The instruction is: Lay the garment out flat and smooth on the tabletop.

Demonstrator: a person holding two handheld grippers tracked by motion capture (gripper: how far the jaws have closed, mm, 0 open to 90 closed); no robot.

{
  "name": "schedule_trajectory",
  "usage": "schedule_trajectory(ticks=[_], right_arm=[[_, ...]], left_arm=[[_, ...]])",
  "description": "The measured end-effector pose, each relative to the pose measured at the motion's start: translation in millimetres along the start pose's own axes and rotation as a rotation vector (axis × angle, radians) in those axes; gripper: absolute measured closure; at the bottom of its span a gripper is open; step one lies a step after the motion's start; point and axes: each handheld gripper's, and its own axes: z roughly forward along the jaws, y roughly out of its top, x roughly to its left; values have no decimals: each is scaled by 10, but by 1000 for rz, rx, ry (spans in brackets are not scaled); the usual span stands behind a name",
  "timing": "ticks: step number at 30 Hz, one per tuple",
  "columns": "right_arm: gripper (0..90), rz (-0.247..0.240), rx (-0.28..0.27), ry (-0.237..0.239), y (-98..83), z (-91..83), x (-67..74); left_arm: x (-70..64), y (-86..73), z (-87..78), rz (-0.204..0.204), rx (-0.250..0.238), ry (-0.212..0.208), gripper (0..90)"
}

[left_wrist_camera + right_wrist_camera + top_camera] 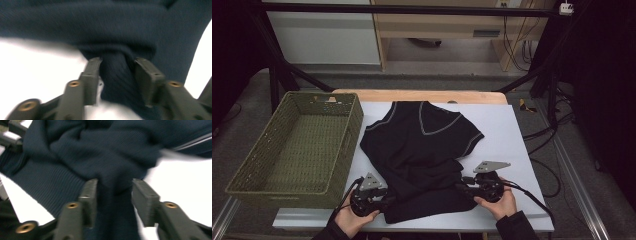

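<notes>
A dark navy V-neck sweater (419, 145) with grey trim lies on the white table cover, its lower part folded up and bunched near the front edge. My left gripper (391, 199) sits at the fold's left end and my right gripper (460, 186) at its right end. In the left gripper view the jaws (117, 62) stand apart with a ridge of ribbed fabric (100, 25) between them. The right gripper view shows the same: the jaws (114, 182) are spread, and the knit (100, 150) is loose between them. Both views are blurred.
A green woven basket (354, 130) with nothing in it stands at the left, against the table cover's (507, 130) edge. A wooden table edge shows beyond the sweater. Black frame bars run across the back and sides. Cables trail from both grippers.
</notes>
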Motion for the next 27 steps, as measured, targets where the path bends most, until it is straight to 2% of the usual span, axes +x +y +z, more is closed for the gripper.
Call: schedule_trajectory(ticks=[2, 6, 10, 13, 18, 19, 20, 21, 23, 24, 27], right_arm=[[496, 17, -23, -18, 19, -68, -72], [498, 47, -40, -72, -9, -102, -227], [507, 46, 9, -112, -72, 11, -338], [525, 46, 45, -95, -90, 123, -325], [586, 16, 83, -84, -101, 237, -261], [636, 3, 78, -91, -106, 246, -235], [698, 0, 87, -76, -99, 248, -216], [718, 9, 94, -55, -95, 252, -201], [867, -3, 109, -34, -99, 254, -166], [900, 4, 115, -23, -99, 254, -148], [900, 1, 132, -23, -81, 218, -131]], left_arm=[[9, 25, 0, -24, -29, 2, 444], [-41, 58, 60, -11, -29, 11, 388], [-94, 97, 141, -4, -10, 23, 382], [-98, 92, 182, 4, 13, 31, 454], [-71, 81, 189, 1, 40, 6, 611], [-64, 82, 186, -7, 43, 3, 636], [-56, 83, 178, -11, 47, 0, 669], [-49, 86, 167, -8, 52, -3, 692], [-40, 88, 142, -5, 54, -6, 723], [-37, 89, 126, -9, 54, -10, 729], [-16, 83, 75, -8, 46, -13, 740]])
